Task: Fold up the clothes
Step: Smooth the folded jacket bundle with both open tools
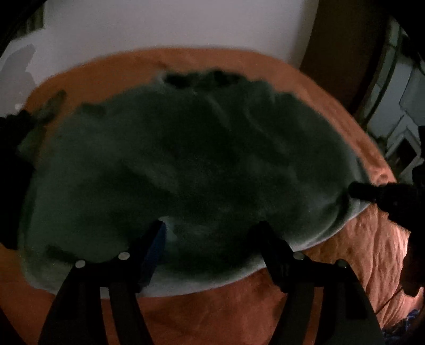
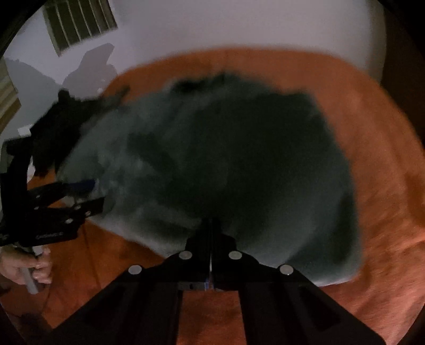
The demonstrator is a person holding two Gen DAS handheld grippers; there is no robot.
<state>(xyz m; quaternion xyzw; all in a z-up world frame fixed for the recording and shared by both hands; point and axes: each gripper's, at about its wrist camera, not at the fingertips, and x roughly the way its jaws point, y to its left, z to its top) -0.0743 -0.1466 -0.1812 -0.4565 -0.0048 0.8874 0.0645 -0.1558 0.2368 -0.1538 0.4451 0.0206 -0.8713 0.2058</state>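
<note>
Left wrist view is dim and motion-blurred; fabric detail on the garment [image 1: 191,164] is hard to resolve, and its left edge merges with a dark heap [image 1: 16,148] that cannot be identified. Right wrist view is equally blurred, and the lower frame is blocked by the gripper body.

The garment is a dark grey-green, soft, matte cloth, spread mostly flat with shallow wrinkles on an orange bedspread [image 1: 372,252] of quilted, puckered texture. A dark neckline lies at its far edge. The near hem shows paler.

The left gripper [image 1: 212,228] has its 2 fingers spread wide above the near hem; no cloth is visibly clamped between them. The right gripper [image 2: 211,225] has its 2 fingers pressed fully together at the near hem; whether cloth is pinched between them cannot be determined.

Surroundings: a pale wall [image 2: 239,24] behind the bed, a barred window [image 2: 79,24] at upper left. A hand [image 2: 24,265] grips the left gripper's handle at the left margin of the right wrist view.
</note>
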